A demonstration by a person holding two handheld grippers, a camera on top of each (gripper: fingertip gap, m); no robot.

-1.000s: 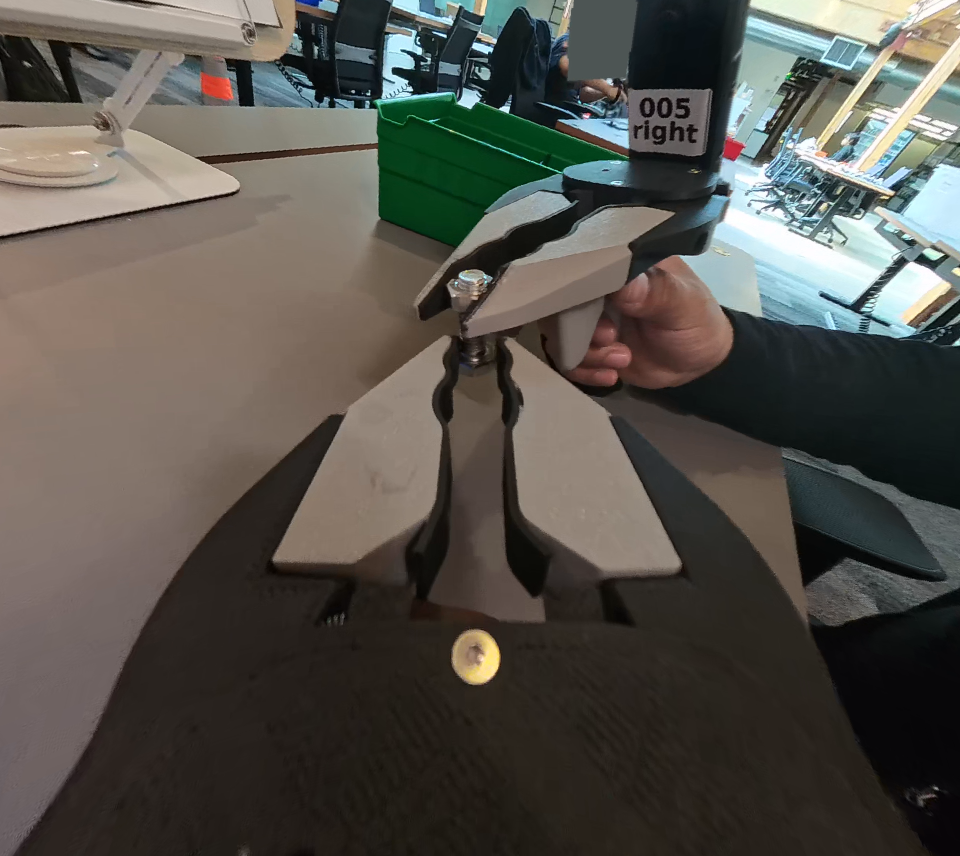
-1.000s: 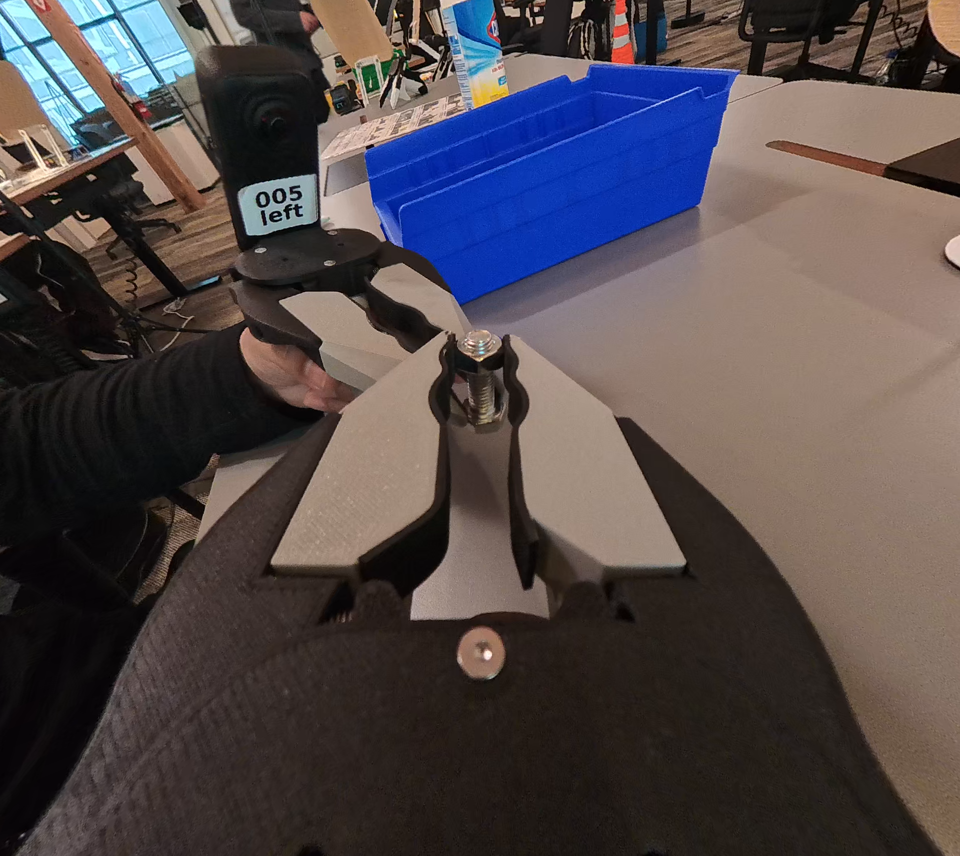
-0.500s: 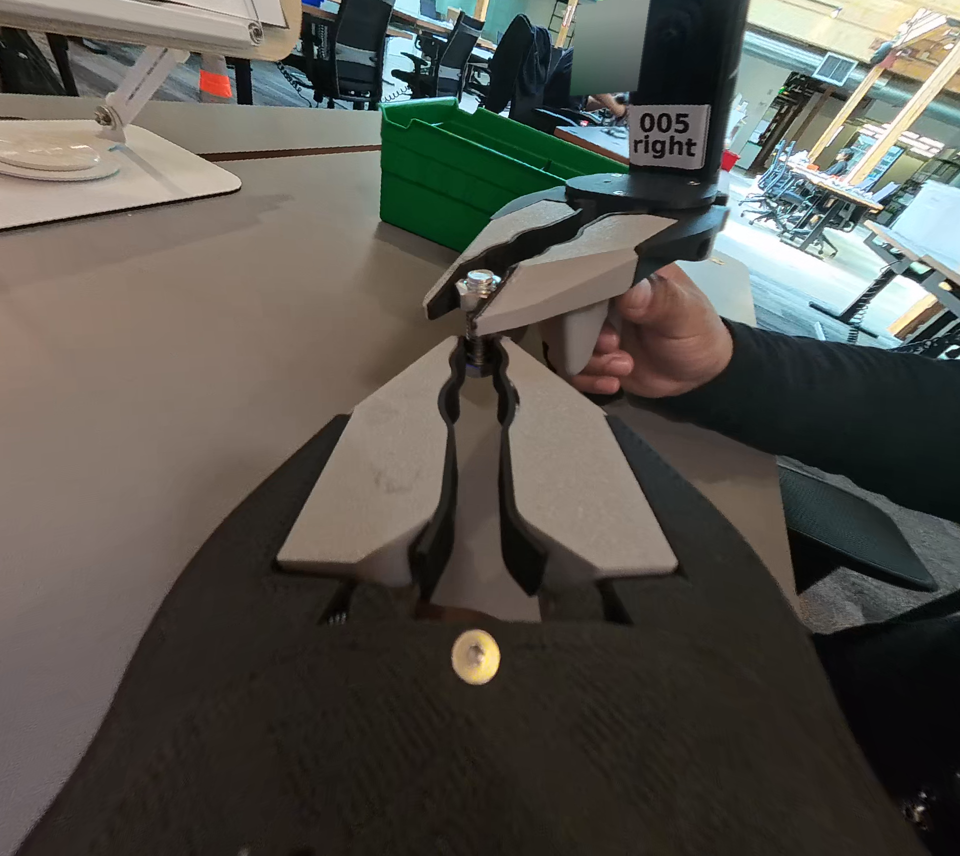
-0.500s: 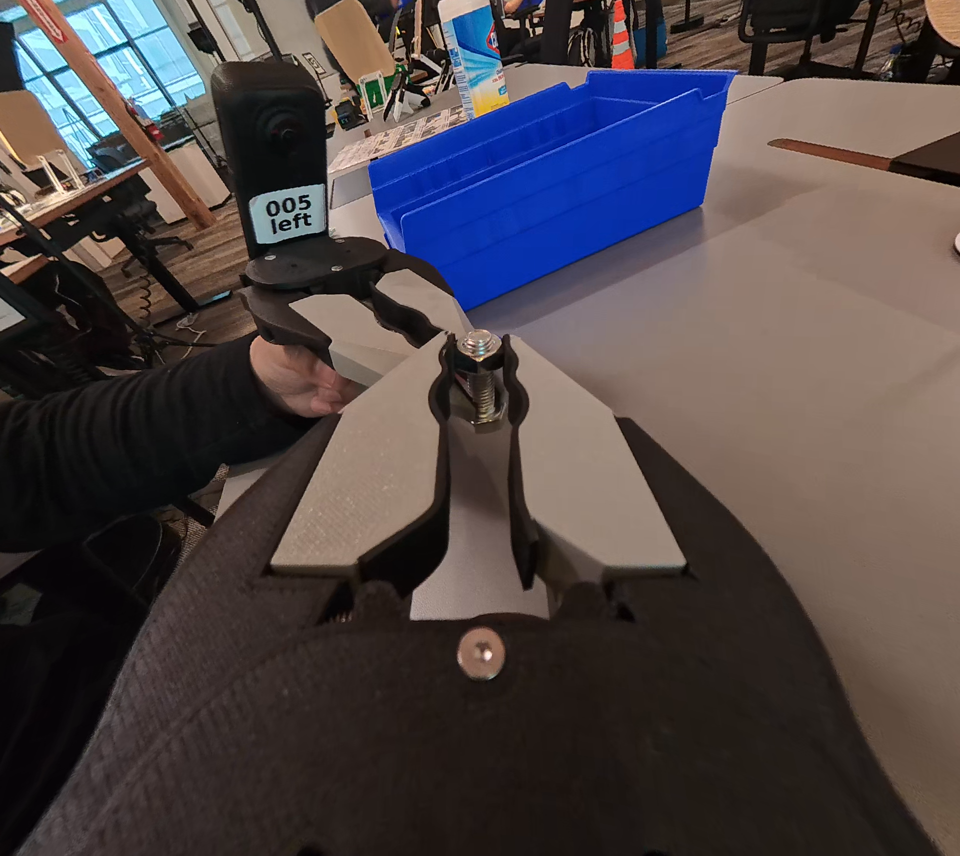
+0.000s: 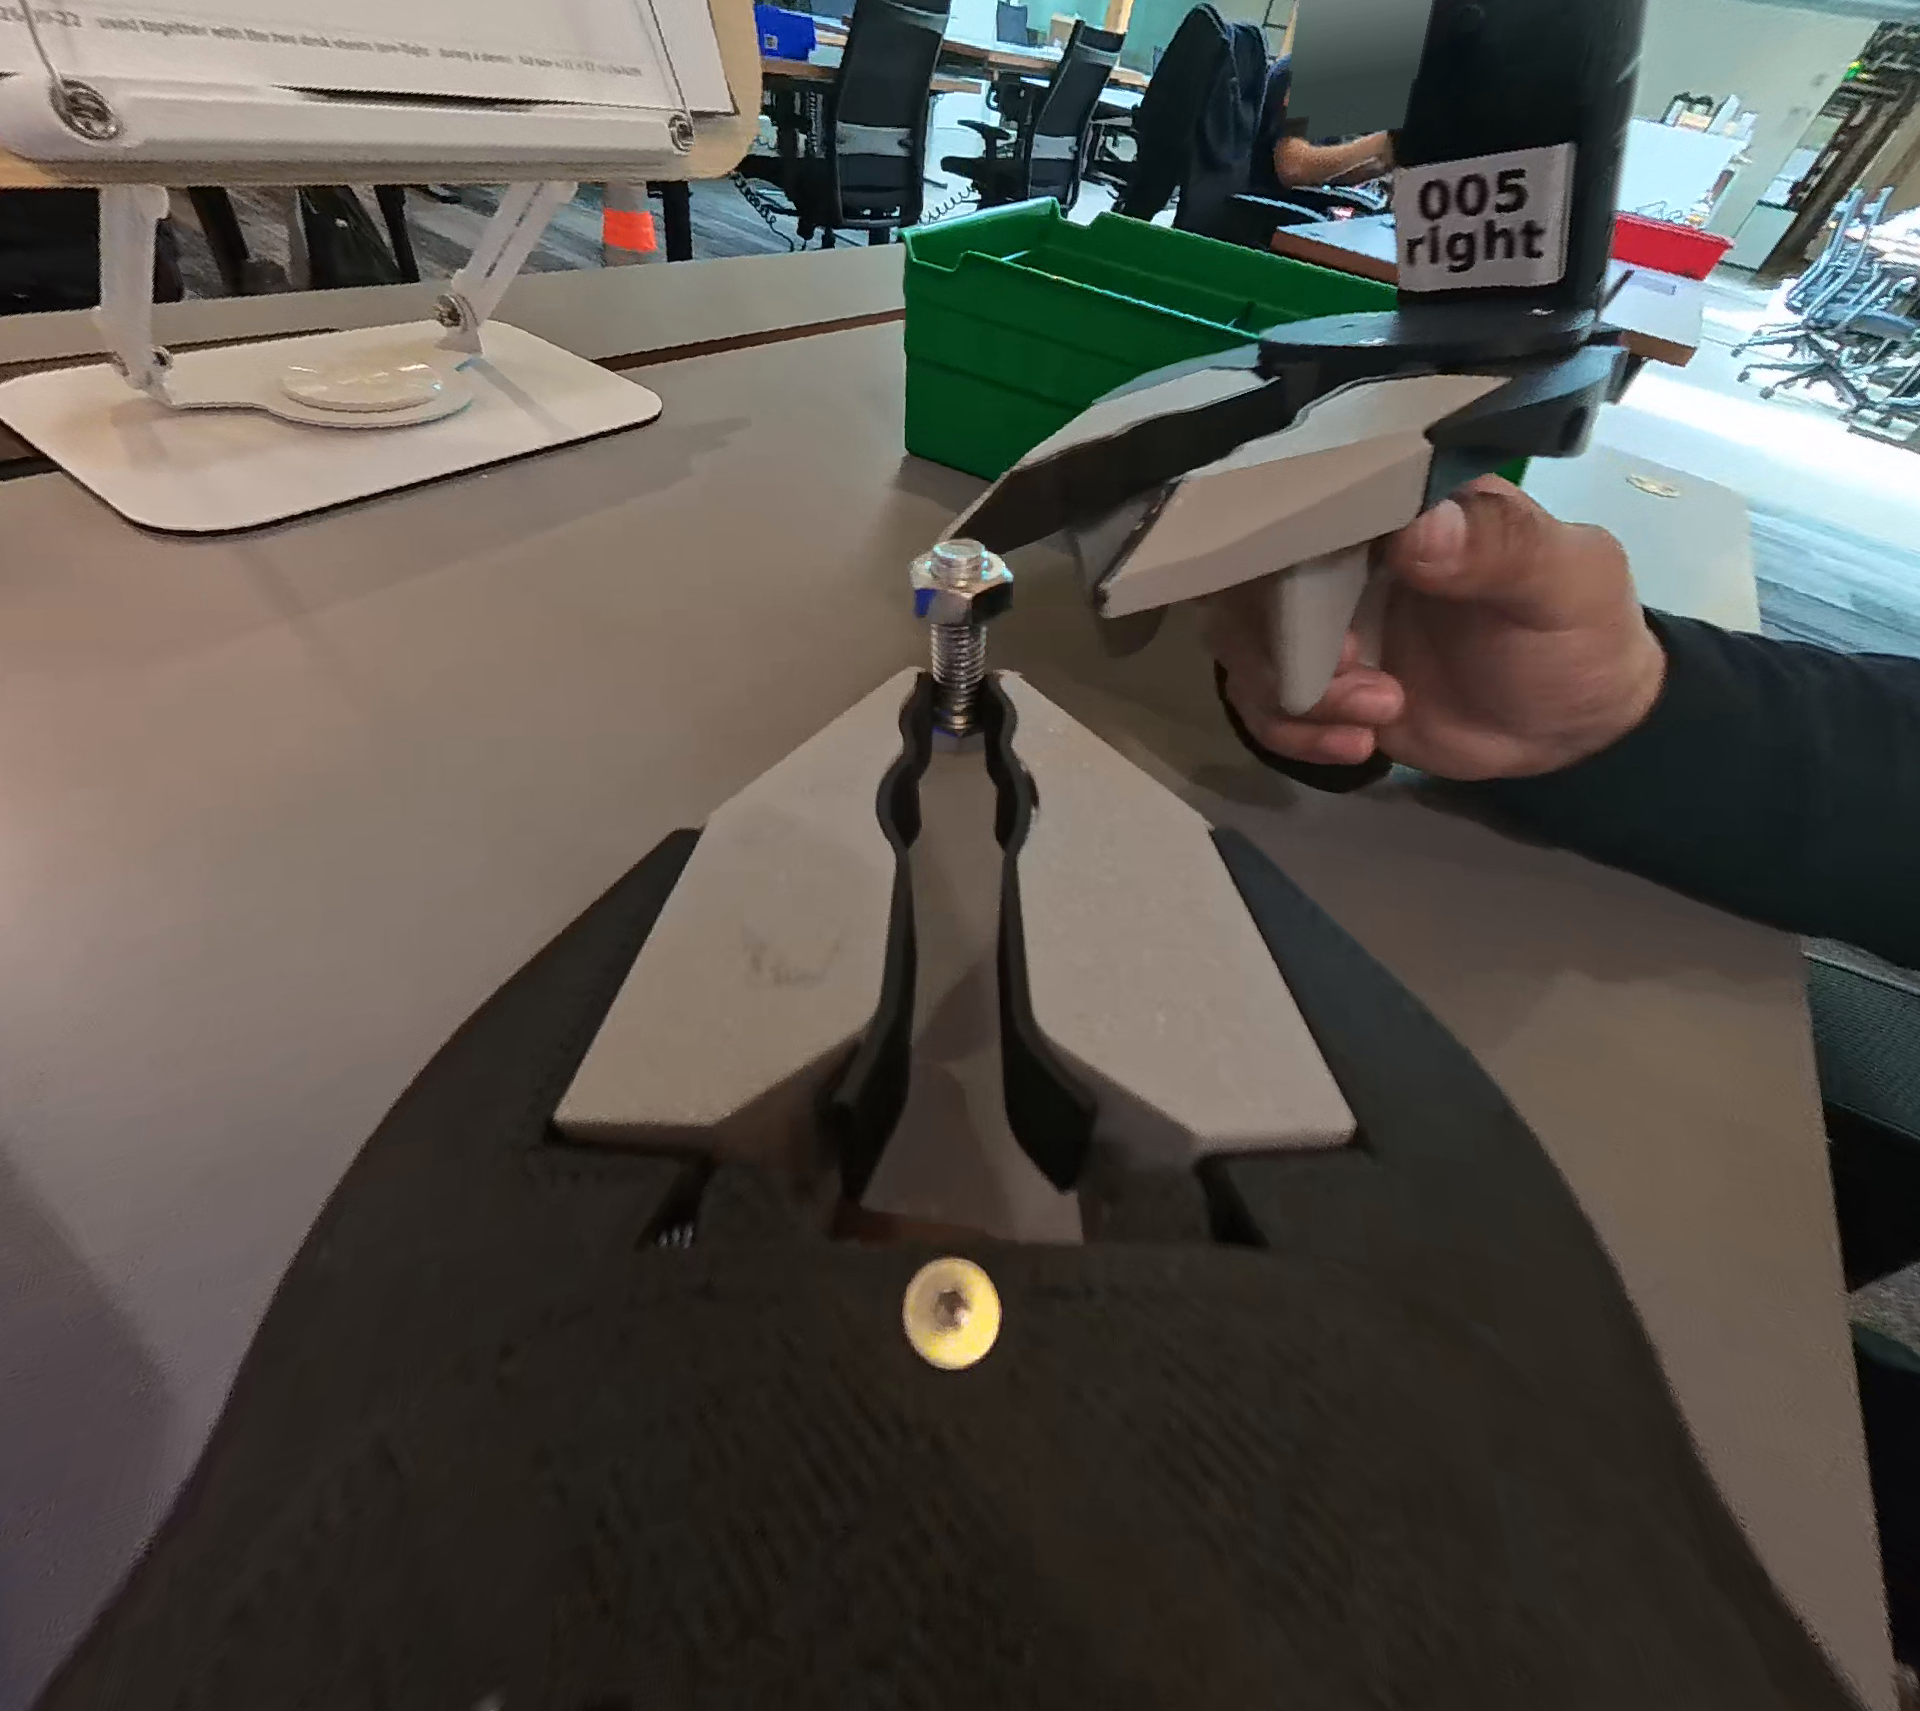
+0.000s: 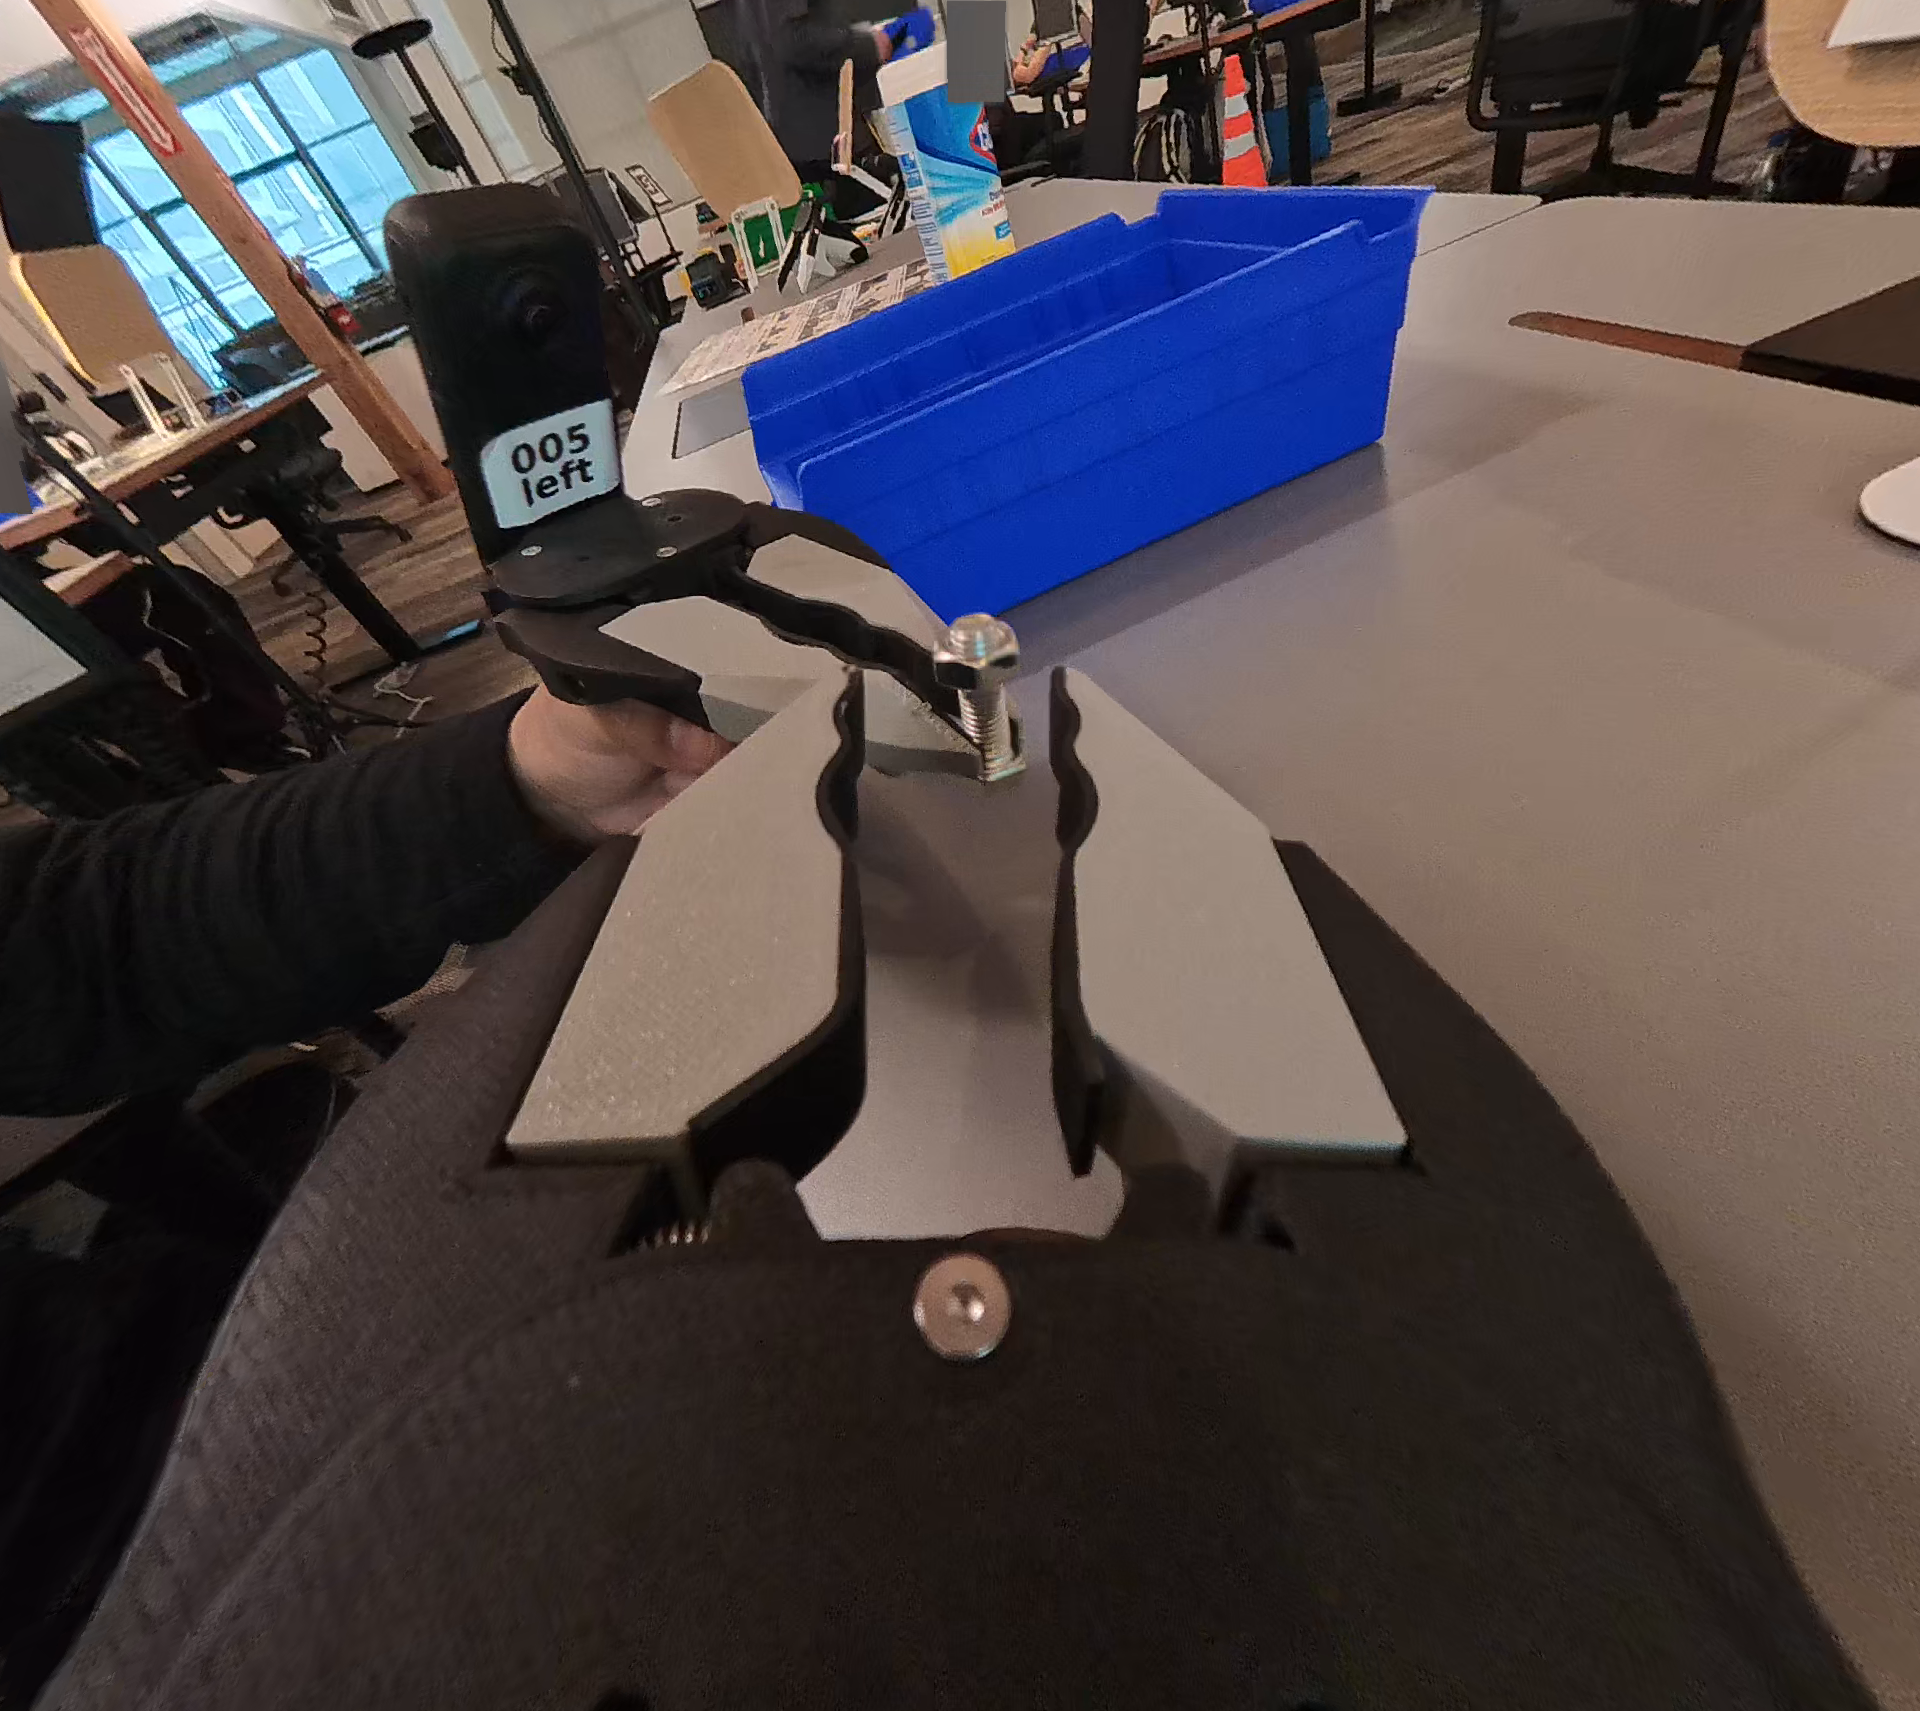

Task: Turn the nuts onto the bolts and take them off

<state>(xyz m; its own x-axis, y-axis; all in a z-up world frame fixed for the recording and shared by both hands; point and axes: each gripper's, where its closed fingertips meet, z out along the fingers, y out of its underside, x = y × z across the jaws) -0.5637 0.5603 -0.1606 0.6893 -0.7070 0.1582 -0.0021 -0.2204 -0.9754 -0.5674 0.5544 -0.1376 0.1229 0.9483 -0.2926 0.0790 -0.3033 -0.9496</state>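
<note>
Since a moment ago the right tool (image 6: 951, 716) has let go of the nut (image 5: 960, 583) and drawn back, fingers spread. Left tool (image 5: 956, 705) pinches the upright bolt (image 5: 954, 659) low on its shaft, nut at its top. Green bin (image 5: 1049, 352) and blue bin (image 6: 1081, 414) sit on the tabletop (image 5: 416, 674); their contents are hidden.

Silver bolt (image 5: 957, 662), green bin (image 5: 1049, 352), blue bin (image 6: 1081, 404), grey table (image 5: 416, 622)

grey table (image 5: 312, 726), dark seam strip across its far part. green bin (image 5: 1039, 352) on it at 1 o'clock in left wrist view; white stand base (image 5: 312, 435) at 10 o'clock. right wrist view: blue bin (image 6: 1091, 435) at 12 o'clock, printed sheet (image 6: 790, 331) just behind it.
</note>
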